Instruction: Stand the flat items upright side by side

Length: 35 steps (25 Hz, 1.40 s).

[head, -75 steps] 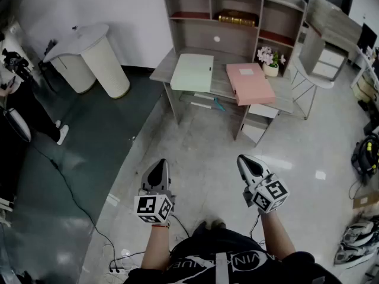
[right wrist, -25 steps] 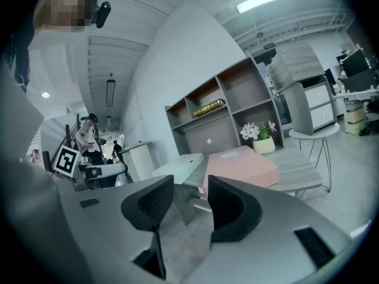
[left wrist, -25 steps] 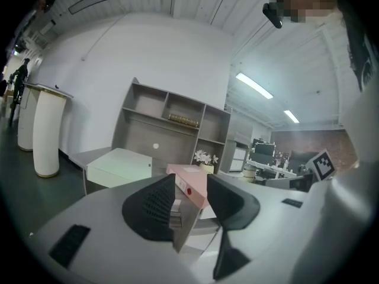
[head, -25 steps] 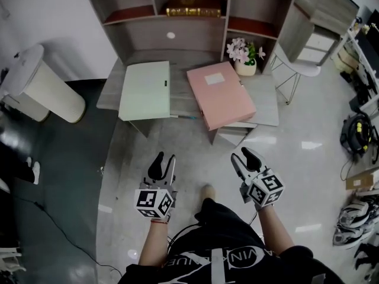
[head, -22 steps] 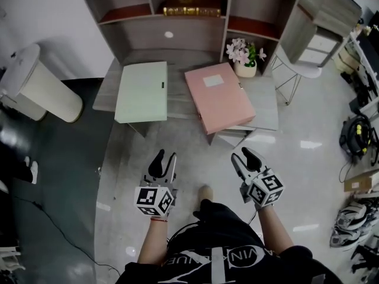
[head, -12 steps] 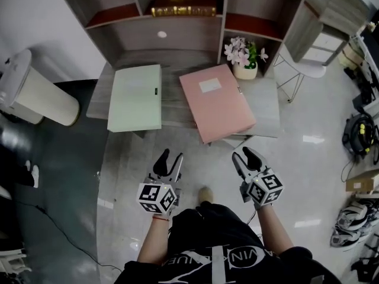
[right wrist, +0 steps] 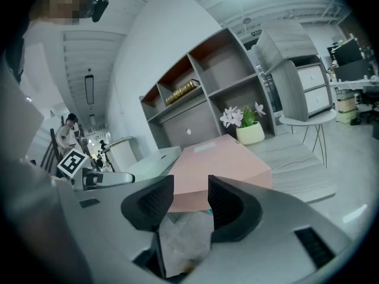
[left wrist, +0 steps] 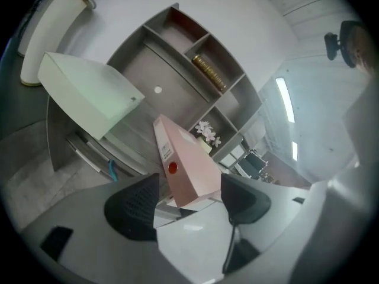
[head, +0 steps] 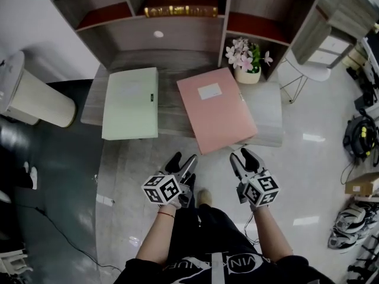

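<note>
Lurker: so where's the stuff sitting rn?

OP: both lie flat on the grey wooden table (head: pixel 267 118). The flat pink rectangular file box (head: pixel 216 116) is dead ahead, and the flat pale-green file box (head: pixel 130 102) is well apart to its left. Pink one's long axis runs away from me, slightly skewed, near edge hanging over the table edge.

Lurker: and the hand-held grippers?

OP: left hand-held gripper (head: pixel 182 162) is opening its jaws, nothing between the pads, just short of pink's near-left corner. Right hand-held gripper (head: pixel 242 157) sits part open, empty, near the same edge. Guessing pink goes first.
</note>
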### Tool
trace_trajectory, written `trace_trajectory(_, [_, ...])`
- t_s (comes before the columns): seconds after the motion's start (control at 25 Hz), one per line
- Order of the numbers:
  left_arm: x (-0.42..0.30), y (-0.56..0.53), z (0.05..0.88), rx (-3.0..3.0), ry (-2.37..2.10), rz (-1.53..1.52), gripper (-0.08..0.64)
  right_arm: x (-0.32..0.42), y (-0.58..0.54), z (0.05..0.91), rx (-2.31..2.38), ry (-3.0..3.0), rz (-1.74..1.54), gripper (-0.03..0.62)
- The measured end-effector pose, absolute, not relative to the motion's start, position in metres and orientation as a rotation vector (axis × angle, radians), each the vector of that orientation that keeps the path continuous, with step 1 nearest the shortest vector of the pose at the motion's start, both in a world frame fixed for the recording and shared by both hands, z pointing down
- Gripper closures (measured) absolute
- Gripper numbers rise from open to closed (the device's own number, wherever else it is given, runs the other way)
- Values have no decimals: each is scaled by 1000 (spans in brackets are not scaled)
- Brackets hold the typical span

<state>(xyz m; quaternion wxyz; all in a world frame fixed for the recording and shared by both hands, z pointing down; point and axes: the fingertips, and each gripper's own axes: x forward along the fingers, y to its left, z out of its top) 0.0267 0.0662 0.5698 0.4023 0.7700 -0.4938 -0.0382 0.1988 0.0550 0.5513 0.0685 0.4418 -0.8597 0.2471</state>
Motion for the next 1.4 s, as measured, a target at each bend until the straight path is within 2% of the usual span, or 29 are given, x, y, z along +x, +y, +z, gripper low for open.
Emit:
trace_trajectory(0.48, [58, 29, 624, 1747, -996, -125, 175, 236, -1, 564, 1570, -2422, 668, 407])
trace_trajectory(0.72, [70, 16, 633, 1691, -887, -174, 174, 264, -36, 573, 1679, -2312, 640, 403])
trace_trajectory(1.12, [83, 0, 639, 1657, -746, -222, 176, 273, -64, 597, 1625, -2250, 866, 383])
trace_trajectory(1.16, [84, -1, 638, 1652, -729, -235, 180, 272, -65, 598, 1622, -2244, 877, 384])
trace_trajectory(1.24, [86, -2, 636, 1638, -704, -256, 235, 272, -66, 599, 1626, -2241, 893, 394])
trace_trajectory(1.4, [85, 2, 637, 1618, -687, -271, 245, 270, -63, 599, 1612, -2246, 894, 394])
